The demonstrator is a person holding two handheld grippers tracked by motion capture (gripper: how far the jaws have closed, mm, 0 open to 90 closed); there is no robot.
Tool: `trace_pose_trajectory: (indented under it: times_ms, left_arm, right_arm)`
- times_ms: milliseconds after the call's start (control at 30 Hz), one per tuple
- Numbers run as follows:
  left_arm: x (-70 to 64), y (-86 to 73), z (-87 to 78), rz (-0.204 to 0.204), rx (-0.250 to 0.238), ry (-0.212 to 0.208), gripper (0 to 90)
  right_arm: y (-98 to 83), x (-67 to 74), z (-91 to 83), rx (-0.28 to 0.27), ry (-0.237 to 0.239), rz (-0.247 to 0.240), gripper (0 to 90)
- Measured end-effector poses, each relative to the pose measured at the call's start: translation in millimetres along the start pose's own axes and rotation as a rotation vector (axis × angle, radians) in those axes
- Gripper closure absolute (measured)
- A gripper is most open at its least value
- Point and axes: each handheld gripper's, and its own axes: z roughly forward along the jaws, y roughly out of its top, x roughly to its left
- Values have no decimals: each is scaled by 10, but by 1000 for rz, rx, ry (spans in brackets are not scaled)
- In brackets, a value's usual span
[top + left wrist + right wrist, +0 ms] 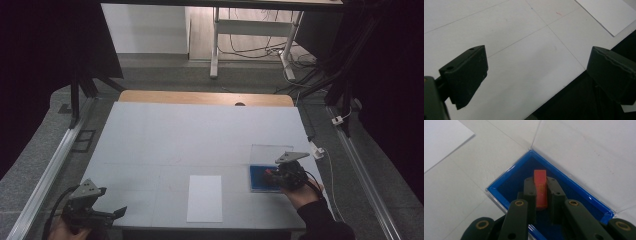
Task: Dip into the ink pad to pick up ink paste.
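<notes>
where white table (165,145) meets grey carpet (250,80): left gripper (536,75) spread, right gripper (541,192) pinching red block (540,187).

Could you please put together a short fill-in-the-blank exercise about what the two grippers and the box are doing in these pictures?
1. The right gripper is shut on a small block whose colour is ____.
2. The box under that block has an inside coloured ____.
3. The left gripper holds nothing, and its jaws stand ____.
4. The white sheet of paper lies to the ____ of the box in the high view.

Missing words: red; blue; open; left
</notes>
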Motion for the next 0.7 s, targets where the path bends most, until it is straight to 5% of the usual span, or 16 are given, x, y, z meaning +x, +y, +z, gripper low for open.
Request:
trace_pose_trajectory:
  times_ms: [333,600,700]
  left_arm:
    - [-4,-8,-3,-4,1,2,40]
    - [-6,0,6,-2,8,2,41]
    - [-6,2,7,-1,10,1,41]
  right_arm:
    - [8,16,46,24,-15,3,810]
    - [35,136,69,46,-78,-57,811]
    - [24,111,66,39,-63,-38,812]
